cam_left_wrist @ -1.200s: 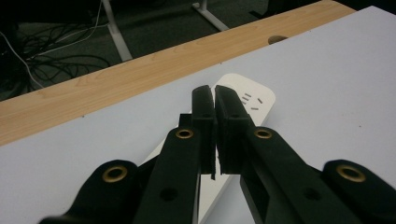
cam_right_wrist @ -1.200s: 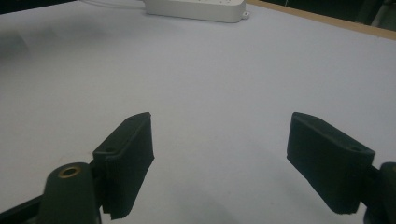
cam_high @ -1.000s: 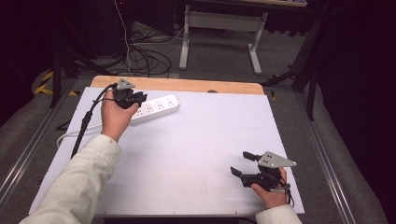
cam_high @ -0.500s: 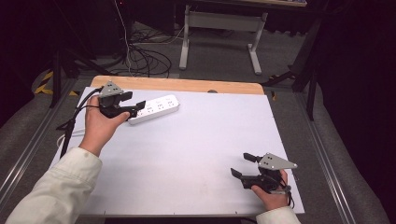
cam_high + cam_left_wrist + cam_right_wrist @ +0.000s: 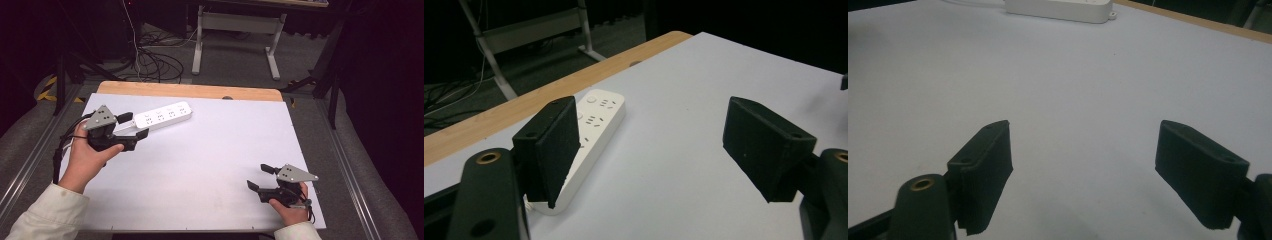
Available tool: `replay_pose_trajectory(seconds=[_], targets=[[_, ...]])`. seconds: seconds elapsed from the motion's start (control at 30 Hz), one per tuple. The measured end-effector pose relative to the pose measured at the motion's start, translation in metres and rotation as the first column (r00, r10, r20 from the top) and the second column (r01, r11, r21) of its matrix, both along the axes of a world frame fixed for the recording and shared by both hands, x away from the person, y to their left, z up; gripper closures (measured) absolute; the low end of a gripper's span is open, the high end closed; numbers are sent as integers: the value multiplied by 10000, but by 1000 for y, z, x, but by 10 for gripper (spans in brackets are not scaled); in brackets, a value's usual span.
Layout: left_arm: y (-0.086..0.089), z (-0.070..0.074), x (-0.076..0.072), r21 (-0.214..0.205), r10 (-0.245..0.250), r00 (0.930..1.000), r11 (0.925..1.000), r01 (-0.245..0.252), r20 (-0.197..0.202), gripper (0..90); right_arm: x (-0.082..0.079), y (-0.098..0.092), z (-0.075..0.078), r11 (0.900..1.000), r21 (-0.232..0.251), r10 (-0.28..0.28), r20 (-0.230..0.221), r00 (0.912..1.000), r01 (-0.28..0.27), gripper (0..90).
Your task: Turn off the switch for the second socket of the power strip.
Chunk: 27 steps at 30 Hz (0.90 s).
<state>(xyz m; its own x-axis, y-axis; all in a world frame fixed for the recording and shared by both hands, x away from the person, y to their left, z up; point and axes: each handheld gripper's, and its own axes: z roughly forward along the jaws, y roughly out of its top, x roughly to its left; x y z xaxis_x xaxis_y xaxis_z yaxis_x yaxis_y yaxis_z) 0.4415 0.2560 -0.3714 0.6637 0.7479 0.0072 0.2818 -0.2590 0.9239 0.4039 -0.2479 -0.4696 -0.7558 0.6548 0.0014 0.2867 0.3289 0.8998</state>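
Observation:
A white power strip (image 5: 162,115) lies at the back left of the white table (image 5: 210,150). My left gripper (image 5: 134,126) hovers just left of the strip's near end, and its jaws have just been opening, with nothing between them. In the left gripper view the strip (image 5: 599,120) lies partly behind one pad (image 5: 554,150), while the left gripper (image 5: 659,145) spans bare table. My right gripper (image 5: 258,177) rests open at the front right. Ahead of the right gripper (image 5: 1083,165) is white table, with the strip (image 5: 1058,7) far off.
A wooden strip (image 5: 190,91) edges the table's far side. A black cable (image 5: 60,150) trails from the left gripper along the table's left edge. Metal rails run down both sides of the table. Beyond it are floor cables and a desk frame (image 5: 235,30).
My left hand has drawn away from the power strip's left end, moving left and toward the person, and its jaws have opened wide. The strip and the right gripper stayed put.

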Motion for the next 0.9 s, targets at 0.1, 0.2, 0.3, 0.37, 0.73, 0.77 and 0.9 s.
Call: replay_pose_trajectory(seconds=[0.1, 0.2, 0.3, 0.37, 0.73, 0.77, 0.9], targets=[[5, -2, -10, 11, 118, 9995, 9999, -118, -298, 274, 0, 0, 0, 10000, 5, -7, -5, 10000, 7, 232], [8, -5, -20, -298, -55, 9995, 9995, 46, -310, 274, 0, 1, 0, 10000, -18, -12, -8, 10000, 12, 232], [8, -11, -28, -375, -425, 9990, 9984, 421, -115, 253, 0, 1, 0, 10000, 2, -3, -17, 10000, 3, 230], [7, -17, -32, -422, -818, 9965, 9957, 823, 141, 254, 0, 1, 0, 10000, -1, 6, -17, 10000, -6, 229], [11, -52, -49, -1164, -1465, 9889, 9829, 1426, -258, 248, 0, 1, 0, 10000, -48, 63, -14, 10000, -63, 227], [12, -57, -50, -1178, -1456, 9890, 9829, 1418, -245, 248, -1, 1, 0, 10000, -28, 62, -18, 10000, -62, 227], [19, -73, -52, -1526, -1485, 9880, 9782, 1406, -416, 238, -1, 1, 0, 10000, -36, 55, 7, 10000, -55, 227]])
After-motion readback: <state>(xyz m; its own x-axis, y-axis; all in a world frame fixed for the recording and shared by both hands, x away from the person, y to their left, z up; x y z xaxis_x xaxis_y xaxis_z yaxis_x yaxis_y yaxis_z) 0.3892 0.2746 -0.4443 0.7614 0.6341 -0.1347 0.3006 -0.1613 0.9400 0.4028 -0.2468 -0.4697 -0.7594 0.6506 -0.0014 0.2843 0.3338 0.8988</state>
